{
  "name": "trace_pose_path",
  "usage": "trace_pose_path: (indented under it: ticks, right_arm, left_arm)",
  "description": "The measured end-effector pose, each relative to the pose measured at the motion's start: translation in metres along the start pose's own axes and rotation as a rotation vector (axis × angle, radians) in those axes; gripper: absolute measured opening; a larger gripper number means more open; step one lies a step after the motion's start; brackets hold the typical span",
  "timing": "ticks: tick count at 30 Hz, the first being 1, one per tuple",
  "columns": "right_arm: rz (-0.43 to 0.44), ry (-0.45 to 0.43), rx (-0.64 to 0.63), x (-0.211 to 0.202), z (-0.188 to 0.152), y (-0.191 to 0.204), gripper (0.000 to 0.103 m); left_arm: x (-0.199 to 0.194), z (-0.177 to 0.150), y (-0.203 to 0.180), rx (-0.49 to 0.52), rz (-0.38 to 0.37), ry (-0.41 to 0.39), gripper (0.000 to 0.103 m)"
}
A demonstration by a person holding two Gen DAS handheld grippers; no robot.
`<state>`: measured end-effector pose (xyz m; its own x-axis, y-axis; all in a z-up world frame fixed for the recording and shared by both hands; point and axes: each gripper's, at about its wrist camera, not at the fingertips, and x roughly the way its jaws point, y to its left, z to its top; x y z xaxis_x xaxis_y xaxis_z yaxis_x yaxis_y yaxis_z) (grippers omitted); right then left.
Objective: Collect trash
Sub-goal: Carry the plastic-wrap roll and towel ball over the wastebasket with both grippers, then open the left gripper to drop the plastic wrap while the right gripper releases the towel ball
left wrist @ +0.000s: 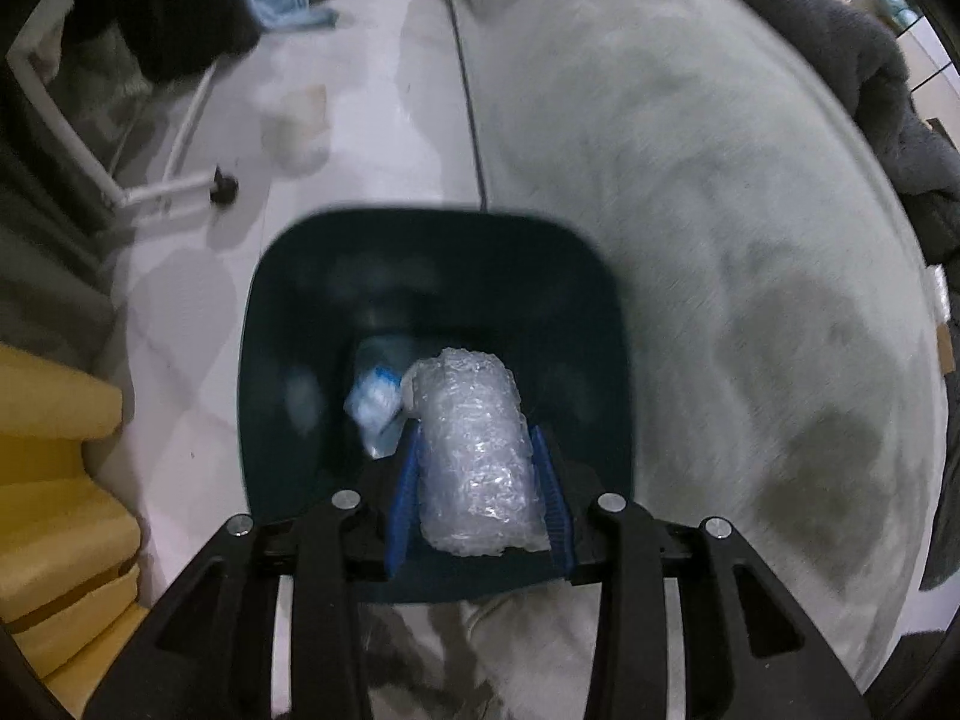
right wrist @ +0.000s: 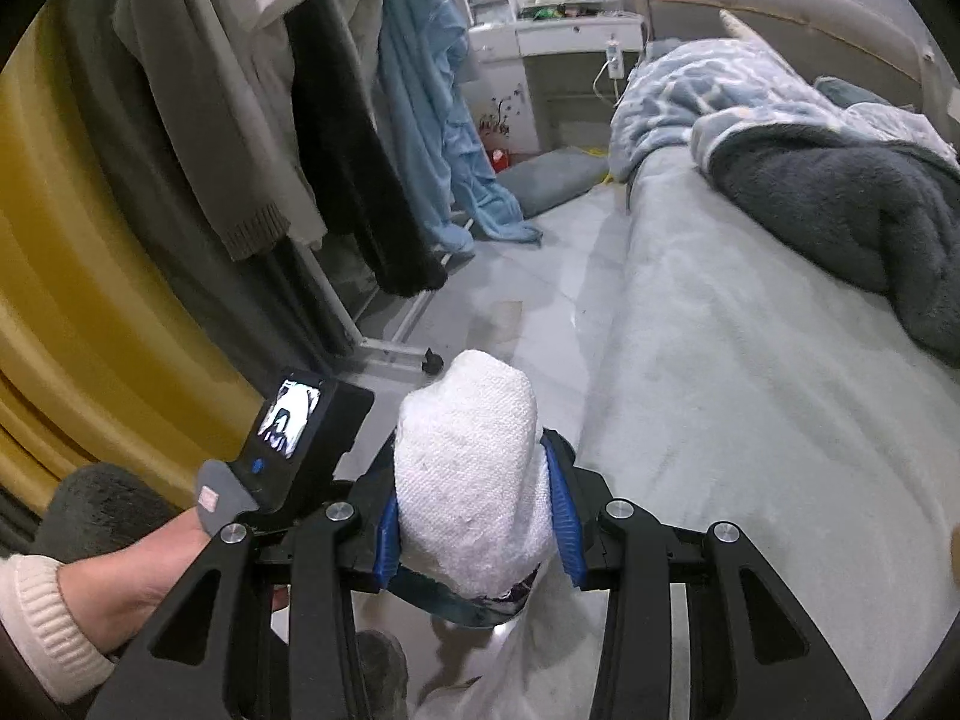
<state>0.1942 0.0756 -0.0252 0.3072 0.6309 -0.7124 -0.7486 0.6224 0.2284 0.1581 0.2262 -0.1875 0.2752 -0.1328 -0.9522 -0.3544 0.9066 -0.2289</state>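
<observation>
My left gripper (left wrist: 477, 438) points down, shut on a roll of clear bubble wrap (left wrist: 474, 456) that hangs over the mouth of a dark teal bin (left wrist: 270, 312). Inside the bin lies a crumpled clear plastic piece with blue print (left wrist: 375, 402). In the right wrist view my right gripper (right wrist: 474, 456) is shut on a white wad of towel-like material (right wrist: 468, 480), which fills the gap between the blue pads. Below that wad a strip of the bin's rim (right wrist: 468, 612) shows. A person's hand (right wrist: 120, 588) holds the left gripper's body with its small screen (right wrist: 300, 426).
A bed with a pale grey-green sheet (left wrist: 690, 210) runs along the right, with a dark grey blanket (right wrist: 852, 228) on it. A clothes rack with hanging garments (right wrist: 288, 120) and its white frame foot (left wrist: 168, 192) stands left. A blurred pale cup (left wrist: 297, 132) sits on the floor. Yellow panels (left wrist: 54, 480) lie at the left edge.
</observation>
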Motion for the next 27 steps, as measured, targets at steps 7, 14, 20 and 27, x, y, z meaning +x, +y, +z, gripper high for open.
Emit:
trace_pose_path:
  ticks: [7,14,20,27]
  right_arm:
    - [-0.013,0.109,-0.072,0.048,-0.006,0.013,0.042]
    - [-0.025,0.176,-0.128,0.093,-0.003,0.029,0.042]
    - [-0.038,0.245,-0.11,0.134,-0.012,0.02,0.042]
    - [-0.054,0.335,-0.079,0.166,-0.036,0.014,0.045]
  left_arm:
    - [0.004,-0.017,0.014,0.012,-0.059,0.06,0.069]
    - [-0.007,-0.023,0.035,-0.014,-0.064,0.042,0.079]
    - [-0.024,-0.023,0.053,0.003,-0.043,-0.024,0.079]
    - [-0.053,-0.019,0.067,0.032,-0.056,-0.154,0.079]
